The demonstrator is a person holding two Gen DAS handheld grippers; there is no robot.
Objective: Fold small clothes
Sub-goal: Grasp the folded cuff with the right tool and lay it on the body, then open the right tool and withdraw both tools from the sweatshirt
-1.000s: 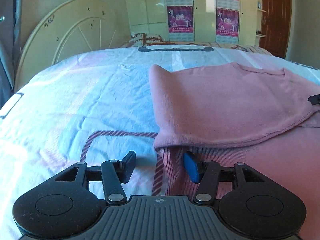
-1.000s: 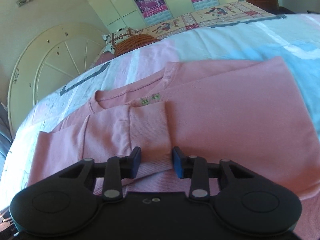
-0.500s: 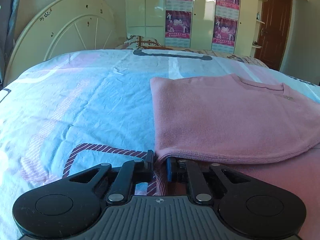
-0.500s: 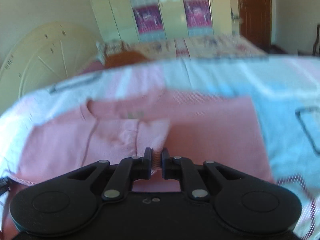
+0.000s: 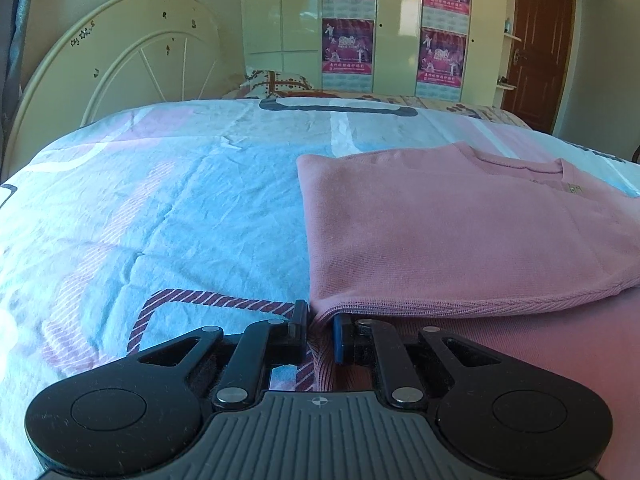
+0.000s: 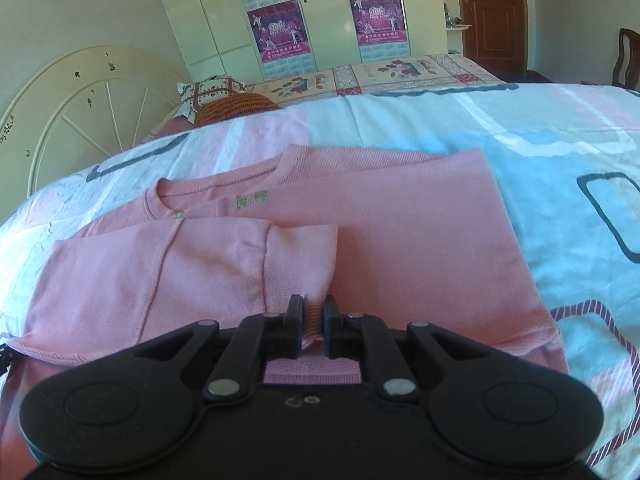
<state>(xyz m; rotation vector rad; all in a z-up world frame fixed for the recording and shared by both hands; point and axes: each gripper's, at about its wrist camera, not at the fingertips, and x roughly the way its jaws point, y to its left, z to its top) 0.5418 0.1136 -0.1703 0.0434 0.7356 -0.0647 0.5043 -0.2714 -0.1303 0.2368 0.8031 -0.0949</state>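
The pink sweater [image 6: 380,248] lies flat on the patterned bedsheet [image 5: 160,220], neckline [image 6: 224,188] toward the round white headboard [image 5: 120,60] and hem on the side away from the headboard, with its sleeves already laid in over the body so it forms a rough rectangle. The left gripper [image 5: 320,328] is clamped on the hem corner at the sweater's left edge, where the ribbed band [image 5: 460,307] of the upper layer curls over; cloth is pinched between its two fingers. The right gripper [image 6: 312,326] is likewise closed on fabric, gripping a bunched bit of the hem at the end of the sweater away from the headboard, just below the cuff [image 6: 300,264] of the folded-in sleeve. Judging by the way it drapes and wrinkles, the knit is light, soft and limp: it will sag between the two holds and the loose sleeves may slide out of place if the hem is lifted quickly. It looks a little stretchy, so pulling the corners apart would help keep the edge straight. The best holds seem to be those thicker ribbed hem corners, taking every layer in the pinch, so that the lower half can probably be carried up toward the neckline in one piece. The cloth is not fragile and not slippery against the cotton sheet, which should help the part nearest the headboard stay put.
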